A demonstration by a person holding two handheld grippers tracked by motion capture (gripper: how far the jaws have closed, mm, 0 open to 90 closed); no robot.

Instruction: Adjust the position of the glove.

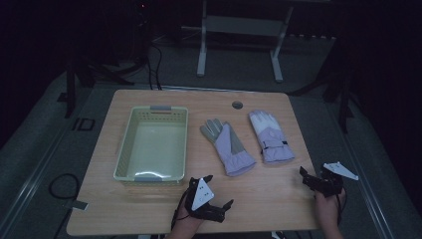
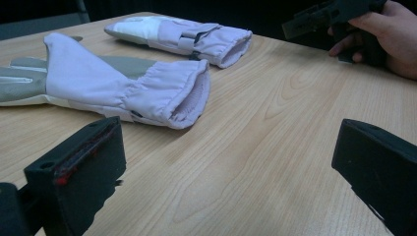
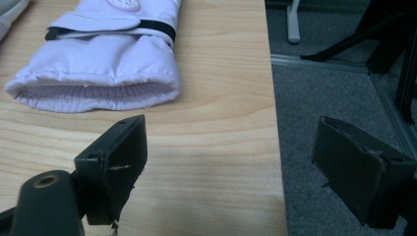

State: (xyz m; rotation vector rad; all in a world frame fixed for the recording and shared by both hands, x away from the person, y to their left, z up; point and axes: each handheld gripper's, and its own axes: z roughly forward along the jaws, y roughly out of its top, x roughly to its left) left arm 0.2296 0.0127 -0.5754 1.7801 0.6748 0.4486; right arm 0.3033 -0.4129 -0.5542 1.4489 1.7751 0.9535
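Left hand-held gripper (image 1: 219,191) sits low at the near edge of the light wooden table (image 1: 263,199), jaws spread wide and gripping nothing; in the left gripper view they frame bare wood, with the cuff of the lilac padded glove with grey palm (image 2: 123,86) just ahead and a little to the side; right hand-held gripper (image 1: 311,181) hovers at the table's near right corner, jaws likewise wide and empty, one over the wood and the other out past the table edge above the grey carpet floor (image 3: 334,98); just beyond it in the right gripper view lies the open ribbed cuff of the lilac padded glove with white fingers and a black strap (image 3: 103,69); from the high view both gloves lie flat side by side in the middle of the table, apart from each other, cuffs towards the person; to their left stands the pale green slotted plastic basket (image 1: 124,144), nothing inside; so by my reading the work looks barely begun; neither glove is gripped or lifted, and if the basket is the goal, both remain to be picked up and carried over.
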